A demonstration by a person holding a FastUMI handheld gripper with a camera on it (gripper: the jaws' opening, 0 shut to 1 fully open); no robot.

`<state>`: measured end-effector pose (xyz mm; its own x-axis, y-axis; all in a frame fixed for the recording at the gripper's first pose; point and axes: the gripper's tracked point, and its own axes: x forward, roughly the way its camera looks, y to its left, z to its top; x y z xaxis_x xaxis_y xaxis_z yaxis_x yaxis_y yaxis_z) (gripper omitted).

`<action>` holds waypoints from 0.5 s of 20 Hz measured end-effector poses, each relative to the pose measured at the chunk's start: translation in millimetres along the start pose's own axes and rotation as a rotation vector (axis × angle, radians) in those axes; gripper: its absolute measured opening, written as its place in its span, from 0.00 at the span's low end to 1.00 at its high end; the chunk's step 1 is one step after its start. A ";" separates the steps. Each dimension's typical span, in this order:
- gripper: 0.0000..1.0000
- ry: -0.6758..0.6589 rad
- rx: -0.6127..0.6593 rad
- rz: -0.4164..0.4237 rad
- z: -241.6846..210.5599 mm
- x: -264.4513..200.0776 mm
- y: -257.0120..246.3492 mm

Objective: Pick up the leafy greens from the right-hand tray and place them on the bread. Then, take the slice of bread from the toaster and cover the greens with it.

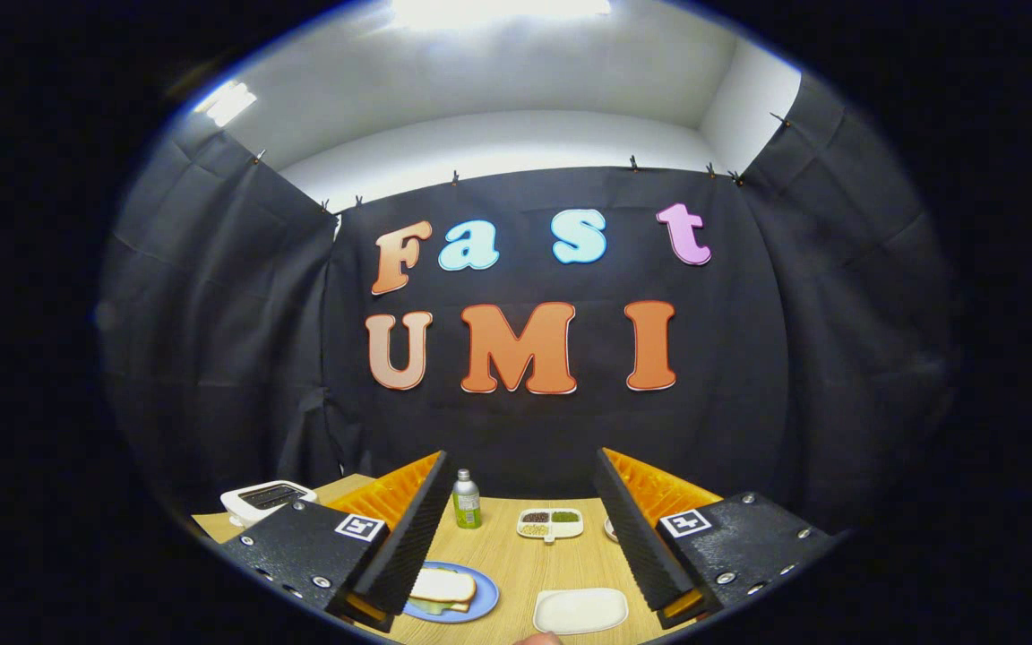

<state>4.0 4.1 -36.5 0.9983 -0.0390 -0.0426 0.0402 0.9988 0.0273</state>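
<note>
Two bread slices [442, 586] stacked over greens [429, 607] on plate [484, 598]: task apparently complete; my tool [516, 528] spread wide, holding nothing.

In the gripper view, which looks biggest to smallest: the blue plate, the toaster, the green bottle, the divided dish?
1. Toaster and blue plate: alike, both partly hidden by a finger, so unranked.
2. Divided dish.
3. Green bottle.
Nearness skews this. The gripper is open, holding nothing.
</note>
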 end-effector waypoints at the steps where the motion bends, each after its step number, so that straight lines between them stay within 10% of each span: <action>1: 0.96 -0.005 -0.001 -0.002 2.8 -1.7 -1.8; 10: 0.96 -0.095 0.052 -0.002 31.0 -8.4 -14.3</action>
